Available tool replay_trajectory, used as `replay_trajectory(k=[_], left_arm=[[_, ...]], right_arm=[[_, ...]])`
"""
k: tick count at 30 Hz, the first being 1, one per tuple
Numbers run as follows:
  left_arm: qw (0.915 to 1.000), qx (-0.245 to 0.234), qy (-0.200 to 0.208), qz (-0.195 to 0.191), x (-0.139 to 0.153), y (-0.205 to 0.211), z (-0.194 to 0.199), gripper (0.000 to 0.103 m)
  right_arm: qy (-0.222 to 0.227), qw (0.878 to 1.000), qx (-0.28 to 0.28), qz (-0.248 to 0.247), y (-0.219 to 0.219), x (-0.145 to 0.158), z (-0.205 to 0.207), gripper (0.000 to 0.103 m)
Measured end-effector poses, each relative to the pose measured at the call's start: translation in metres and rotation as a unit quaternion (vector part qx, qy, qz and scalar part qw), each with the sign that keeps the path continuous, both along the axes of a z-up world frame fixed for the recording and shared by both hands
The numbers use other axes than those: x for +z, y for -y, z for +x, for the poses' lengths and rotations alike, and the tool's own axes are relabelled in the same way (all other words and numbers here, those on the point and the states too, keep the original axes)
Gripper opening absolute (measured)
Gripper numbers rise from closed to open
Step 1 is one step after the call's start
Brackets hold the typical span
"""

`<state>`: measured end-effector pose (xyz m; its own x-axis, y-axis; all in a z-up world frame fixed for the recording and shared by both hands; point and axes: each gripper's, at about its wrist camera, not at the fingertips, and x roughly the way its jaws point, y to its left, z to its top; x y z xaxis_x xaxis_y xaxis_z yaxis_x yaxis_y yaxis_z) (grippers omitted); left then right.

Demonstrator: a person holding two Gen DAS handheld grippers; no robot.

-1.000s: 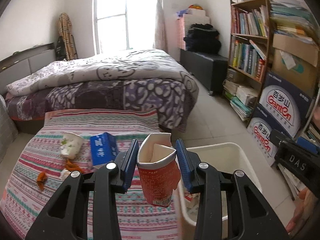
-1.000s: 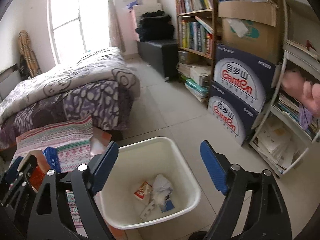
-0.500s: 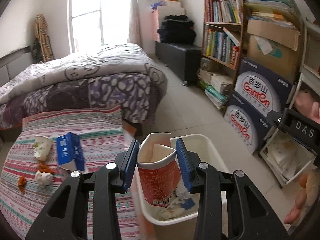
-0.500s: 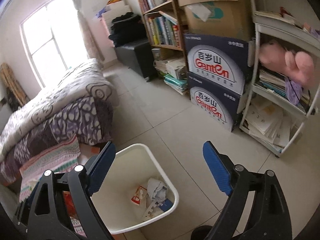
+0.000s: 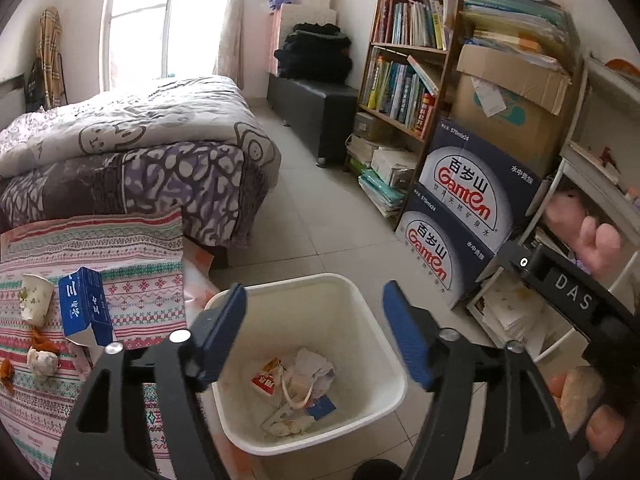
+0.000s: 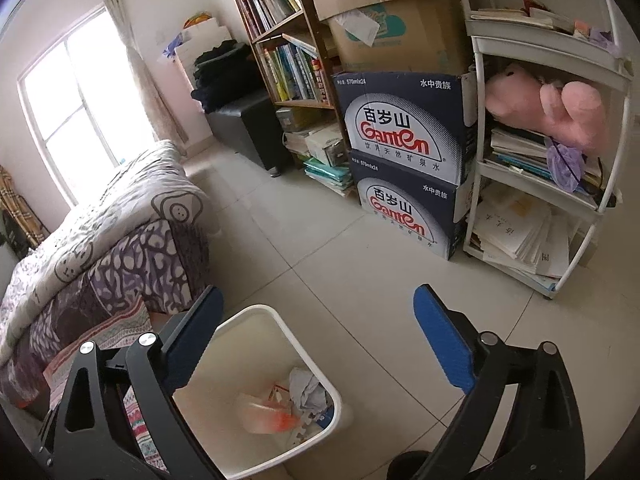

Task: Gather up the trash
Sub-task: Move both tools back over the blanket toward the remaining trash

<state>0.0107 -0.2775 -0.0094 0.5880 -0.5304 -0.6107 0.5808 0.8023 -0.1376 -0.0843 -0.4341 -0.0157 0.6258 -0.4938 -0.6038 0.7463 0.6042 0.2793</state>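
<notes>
- Left gripper [image 5: 314, 334]: its blue fingers [image 5: 221, 330] stand wide and are opening, with nothing between them; they hang directly above the white bin [image 5: 372, 300].
- Right gripper [image 6: 320, 346]: its fingers [image 6: 442, 344] are spread very wide and opening, empty, over the floor just beside the bin's right rim.
- White bin, left wrist view: it stands on the tiled floor against the edge of the tabletop [image 5: 136, 280] and holds a red-and-white carton [image 5: 267, 376], crumpled white paper [image 5: 314, 368] and a small blue scrap [image 5: 321, 406].
- White bin, right wrist view: a blurred red carton [image 6: 266, 414] shows inside the bin, beside the crumpled paper; whether it is resting or in the air cannot be told.
- Tabletop, covered with a striped patterned cloth: a blue carton [image 5: 86, 312] lies on its side, with a crushed paper cup [image 5: 35, 298] just to its left.
- Nearer the left edge lie a crumpled white wad [image 5: 42, 361] and orange peel scraps [image 5: 42, 342].
</notes>
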Motion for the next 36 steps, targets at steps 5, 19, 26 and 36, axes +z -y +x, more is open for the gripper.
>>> replay_trajectory(k=[5, 19, 26, 36], left_arm=[[0.9996, 0.005, 0.024, 0.016, 0.003, -0.007, -0.005, 0.073], [0.9914, 0.089, 0.032, 0.090, -0.022, -0.082, 0.024, 0.081], [0.9768, 0.153, 0.002, 0.150, -0.049, -0.139, 0.054, 0.081], [0.9514, 0.254, -0.056, 0.165, -0.067, -0.249, 0.095, 0.081]], right_arm=[[0.000, 1.000, 0.004, -0.008, -0.009, 0.002, 0.005, 0.094], [-0.038, 0.996, 0.070, -0.032, -0.064, -0.006, 0.044, 0.096], [-0.065, 0.989, 0.125, -0.038, -0.106, -0.014, 0.074, 0.096], [-0.094, 0.975, 0.198, -0.043, -0.169, -0.029, 0.114, 0.096]])
